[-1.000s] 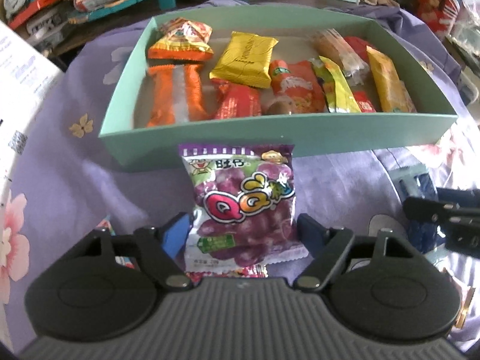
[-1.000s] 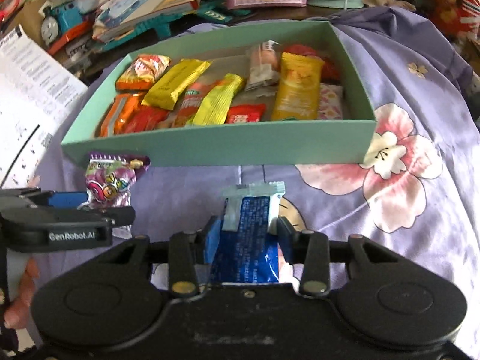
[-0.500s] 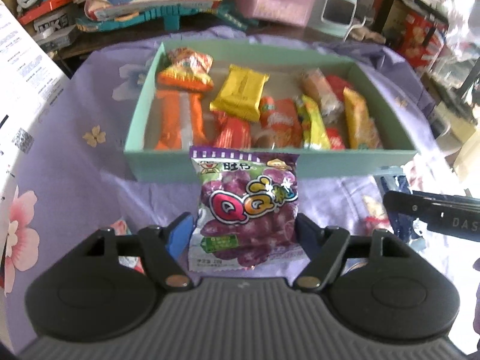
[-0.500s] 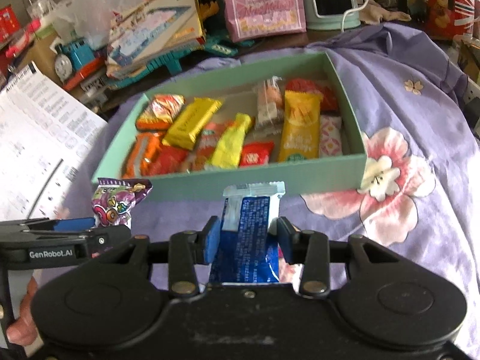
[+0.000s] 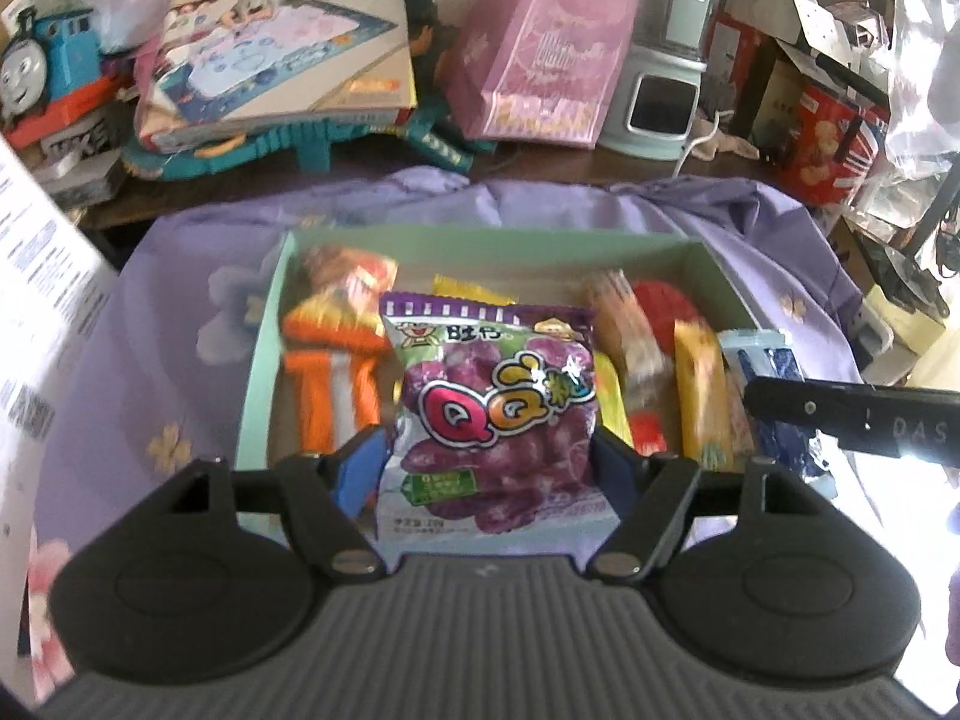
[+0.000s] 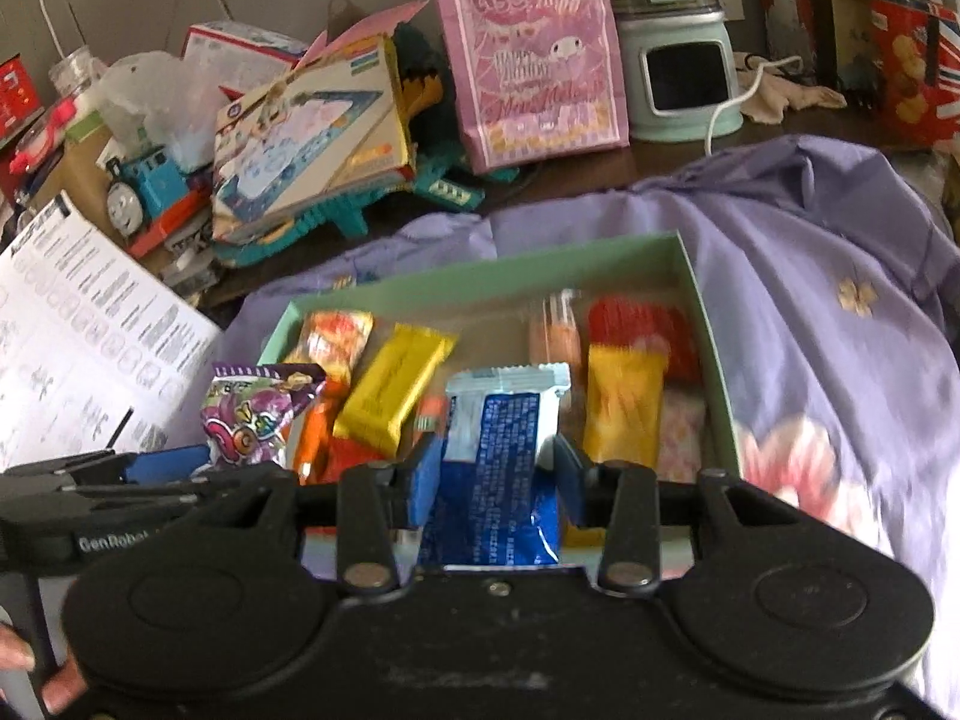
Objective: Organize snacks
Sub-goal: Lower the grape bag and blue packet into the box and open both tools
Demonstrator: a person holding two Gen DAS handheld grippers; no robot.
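While both packets hang over the green box (image 5: 258,360), entry reads: left gripper (image 5: 489,462), jaws moderately wide, clamped on the purple grape-candy bag (image 5: 492,414); right gripper (image 6: 495,480), jaws narrower, clamped on the blue wafer packet (image 6: 498,450). Box already crowded with an orange packet (image 5: 327,384) and a yellow packet (image 6: 390,396). Recommended handling: carry each clear of the near wall, lower over a bare patch, release separately.

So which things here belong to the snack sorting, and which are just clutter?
Job:
- purple grape gummy bag, in left tool
- blue packet, in right tool
- green box of snacks

Clutter:
- toy train
- pink gift bag
- printed sheet
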